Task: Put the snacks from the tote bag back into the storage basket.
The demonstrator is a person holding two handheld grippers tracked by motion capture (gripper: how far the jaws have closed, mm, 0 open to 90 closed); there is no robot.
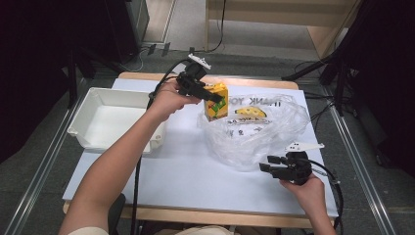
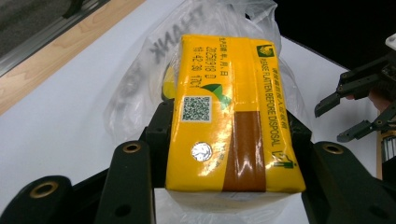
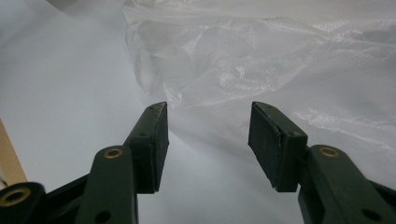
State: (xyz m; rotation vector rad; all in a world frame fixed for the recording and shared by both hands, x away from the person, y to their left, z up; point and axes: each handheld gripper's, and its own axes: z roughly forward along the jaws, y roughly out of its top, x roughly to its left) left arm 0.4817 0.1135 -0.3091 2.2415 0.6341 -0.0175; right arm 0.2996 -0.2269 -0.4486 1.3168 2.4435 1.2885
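Left gripper [image 1: 211, 96], seen from the high view, is held up over the far part of the white table [image 1: 186, 171] with its jaws clamped on a yellow juice carton [image 1: 216, 101]. That carton hangs upright at about eleven o'clock from the middle of a crumpled clear plastic bag [image 1: 254, 132], above the bag's left edge. At nine o'clock from the carton a white tray [image 1: 112, 120] sits on the table. Right gripper [image 1: 268, 163] hovers at five o'clock from the bag, just beside its near edge, jaws spread and holding nothing.

Along the left gripper's own view, the juice carton [image 2: 233, 116] lies lengthwise between the two black jaws, both pads pressed against its sides. The plastic bag [image 2: 140, 79] lies beyond and under it, and the right gripper [image 2: 348, 114] shows at three o'clock with its jaws apart.

Along the right gripper's view, the jaws stand wide with bare table between them, and the plastic bag [image 3: 280, 60] spreads from twelve to three o'clock, just past the tips.
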